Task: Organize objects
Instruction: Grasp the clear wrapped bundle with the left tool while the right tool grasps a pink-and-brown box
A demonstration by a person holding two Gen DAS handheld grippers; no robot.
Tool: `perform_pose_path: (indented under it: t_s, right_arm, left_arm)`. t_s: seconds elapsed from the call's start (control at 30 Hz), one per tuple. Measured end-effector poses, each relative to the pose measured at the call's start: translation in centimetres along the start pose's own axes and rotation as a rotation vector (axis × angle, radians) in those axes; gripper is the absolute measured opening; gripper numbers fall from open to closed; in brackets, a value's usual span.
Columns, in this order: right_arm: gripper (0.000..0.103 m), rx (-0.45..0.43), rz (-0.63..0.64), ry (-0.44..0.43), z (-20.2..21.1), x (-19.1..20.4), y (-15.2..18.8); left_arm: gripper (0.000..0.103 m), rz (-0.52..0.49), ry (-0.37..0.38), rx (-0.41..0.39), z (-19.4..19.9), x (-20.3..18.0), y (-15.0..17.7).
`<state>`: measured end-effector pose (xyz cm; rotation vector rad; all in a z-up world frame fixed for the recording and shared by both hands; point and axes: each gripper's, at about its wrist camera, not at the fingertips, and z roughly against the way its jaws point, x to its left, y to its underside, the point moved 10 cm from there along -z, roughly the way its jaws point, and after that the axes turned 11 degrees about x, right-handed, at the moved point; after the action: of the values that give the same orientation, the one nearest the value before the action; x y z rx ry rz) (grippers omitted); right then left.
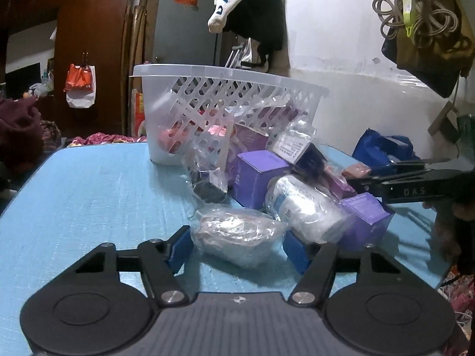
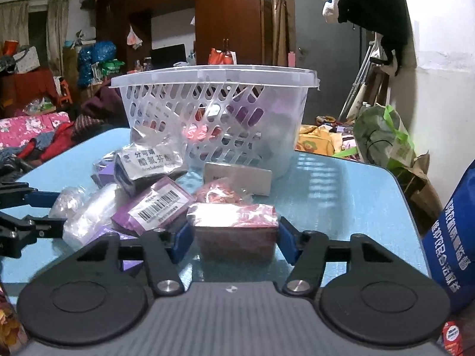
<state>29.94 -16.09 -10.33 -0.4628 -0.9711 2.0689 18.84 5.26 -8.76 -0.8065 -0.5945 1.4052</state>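
A cluttered home bedroom or living room. A tall dark wooden wardrobe stands at the far wall, floral pink bedding lies at the left, and clothes hang on the white wall beside a grey door.

Light-blue table carried a white perforated plastic basket toward the far edge. In front of it lay loose goods: purple boxes, a barcode-labelled purple packet, clear-bagged items, a wrapped reddish block.
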Motion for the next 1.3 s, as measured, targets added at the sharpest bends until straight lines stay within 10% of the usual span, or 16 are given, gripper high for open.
perform_pose_path:
  t_s: [0.87,1.3]
  right_arm:
    - [0.061,-0.161,-0.078,-0.051,2.5,-1.0,-0.6]
    - [0.061,-0.268,-0.099,-0.109,4.3,-1.2,-0.7]
  left_arm:
    - [0.066,-0.045,-0.041,-0.169,1.9,-0.5,-0.5]
    - [0.066,0.003,0.066,-0.288,3.9,0.1,-0.7]
